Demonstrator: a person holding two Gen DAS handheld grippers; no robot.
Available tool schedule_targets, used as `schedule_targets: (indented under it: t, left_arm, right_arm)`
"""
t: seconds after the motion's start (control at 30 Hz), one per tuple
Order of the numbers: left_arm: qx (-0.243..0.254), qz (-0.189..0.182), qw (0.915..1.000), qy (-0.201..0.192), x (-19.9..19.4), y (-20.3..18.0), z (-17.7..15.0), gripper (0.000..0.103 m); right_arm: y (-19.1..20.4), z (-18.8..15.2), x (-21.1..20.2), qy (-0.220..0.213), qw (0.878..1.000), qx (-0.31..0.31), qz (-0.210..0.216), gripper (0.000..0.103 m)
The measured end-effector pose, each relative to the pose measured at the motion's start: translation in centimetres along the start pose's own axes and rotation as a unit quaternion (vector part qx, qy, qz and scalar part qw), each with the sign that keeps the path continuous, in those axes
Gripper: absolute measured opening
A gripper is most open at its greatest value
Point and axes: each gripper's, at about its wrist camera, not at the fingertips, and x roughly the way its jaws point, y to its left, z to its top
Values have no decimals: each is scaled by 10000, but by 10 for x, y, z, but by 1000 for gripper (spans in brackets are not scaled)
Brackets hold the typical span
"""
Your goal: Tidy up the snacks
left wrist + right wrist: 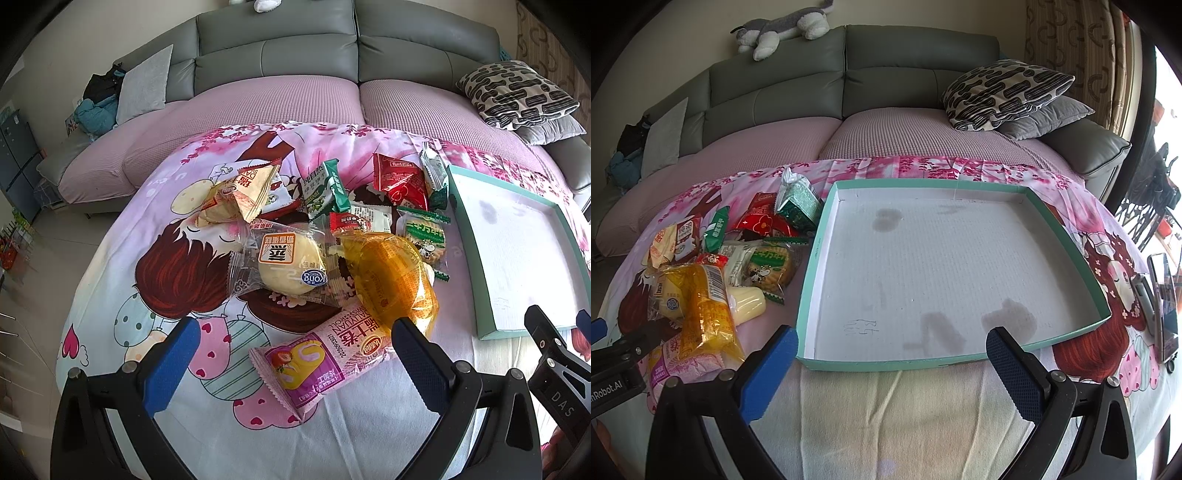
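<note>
The cartoon-print cloth [155, 221] carries everything. One teal-rimmed tray [1067, 236] lies empty toward its right edge; beside it, mid-cloth, a heap of roughly a dozen wrapped snacks overlaps too much for a sure count. Sorting looks unstarted. The left gripper [295, 347] hangs with its jaws spread wide over the pink Swiss-roll packet [314, 365], the heap's nearest piece; the right gripper [892, 354], equally spread, holds nothing at the tray's near rim. The next move probably calls for closing on that packet.

Soft daylight, right-side glare — fisheye-warped edges
</note>
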Motion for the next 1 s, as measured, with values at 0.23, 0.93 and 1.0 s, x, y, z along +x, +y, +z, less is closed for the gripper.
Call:
schedule_targets:
  t: [0.23, 0.93, 1.0]
  left_arm:
    - [-6, -8, 10000, 2, 0, -1, 0, 103]
    - [-618, 59, 9981, 40, 1, 23, 1, 103]
    - [-822, 46, 9966, 62, 2, 33, 1, 103]
  right_arm:
    - [1, -1, 0, 6, 10000, -12, -3, 103]
    - [31, 4, -14, -455, 9910, -396, 1193, 103]
    - [41, 2, -11, -350, 9880, -505, 1416, 103]
